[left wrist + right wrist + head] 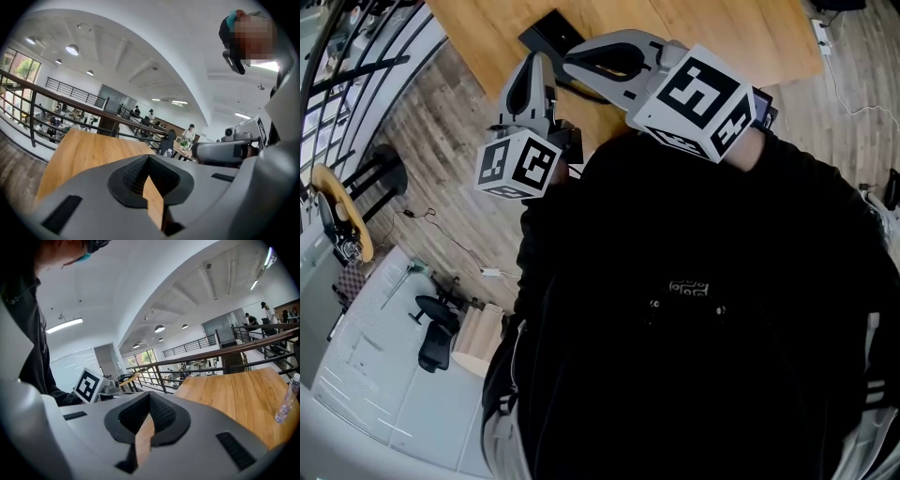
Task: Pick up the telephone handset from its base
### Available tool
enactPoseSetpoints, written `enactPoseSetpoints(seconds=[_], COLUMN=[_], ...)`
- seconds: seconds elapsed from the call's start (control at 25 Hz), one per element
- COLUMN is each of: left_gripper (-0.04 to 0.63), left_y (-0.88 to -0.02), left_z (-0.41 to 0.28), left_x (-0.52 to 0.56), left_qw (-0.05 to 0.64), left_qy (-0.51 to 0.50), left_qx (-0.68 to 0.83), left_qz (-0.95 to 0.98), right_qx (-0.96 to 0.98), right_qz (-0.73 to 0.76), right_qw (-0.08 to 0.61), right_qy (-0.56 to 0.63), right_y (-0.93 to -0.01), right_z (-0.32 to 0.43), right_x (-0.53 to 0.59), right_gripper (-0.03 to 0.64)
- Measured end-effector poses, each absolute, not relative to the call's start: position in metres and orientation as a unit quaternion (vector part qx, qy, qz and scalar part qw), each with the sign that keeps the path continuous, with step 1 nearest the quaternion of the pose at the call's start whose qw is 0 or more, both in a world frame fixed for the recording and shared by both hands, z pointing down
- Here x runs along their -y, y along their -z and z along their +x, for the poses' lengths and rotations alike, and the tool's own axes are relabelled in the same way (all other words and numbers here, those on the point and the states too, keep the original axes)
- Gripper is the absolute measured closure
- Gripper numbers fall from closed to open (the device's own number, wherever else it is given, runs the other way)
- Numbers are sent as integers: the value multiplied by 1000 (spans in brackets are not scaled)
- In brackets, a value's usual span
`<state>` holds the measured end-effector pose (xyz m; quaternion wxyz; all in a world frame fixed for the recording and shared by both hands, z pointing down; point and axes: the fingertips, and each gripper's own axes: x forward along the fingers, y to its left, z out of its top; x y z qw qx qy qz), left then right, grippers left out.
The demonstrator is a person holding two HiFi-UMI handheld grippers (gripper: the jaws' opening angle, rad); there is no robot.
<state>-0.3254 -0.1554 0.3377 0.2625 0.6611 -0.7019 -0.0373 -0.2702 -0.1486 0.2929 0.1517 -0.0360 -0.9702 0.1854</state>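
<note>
A black flat thing [551,31] lies on the wooden table [703,23] at the top of the head view; whether it is the telephone I cannot tell. No handset shows in either gripper view. My left gripper [534,64] is held up in front of my dark torso, its jaws together and empty [150,161], pointing over the table's near edge. My right gripper [574,58] sits just right of it, jaws likewise closed on nothing [149,404]. The two tips lie close together below the black thing.
A clear water bottle [287,401] stands on the table at the right. A black railing [70,105] runs behind the table. On the floor to the left are a stool [380,169], a thin cable [450,239] and a white desk [384,375]. People sit far off.
</note>
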Motion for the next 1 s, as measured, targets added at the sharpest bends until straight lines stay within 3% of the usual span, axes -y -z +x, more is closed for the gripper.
enactPoseSetpoints(seconds=[0.36,1.0], left_gripper=[591,589], left_y=[-413,-475], left_z=[-367,-411], left_x=[134,128], left_qw=[346,395], left_qy=[35,9], left_qx=[688,656], left_qz=[637,643], right_qx=[970,974], right_qz=[-16,-17], right_qw=[155,129], right_qy=[-186,-186], right_y=[-299,-282], right_z=[-266,-276], right_x=[154,142], right_gripper=[601,600])
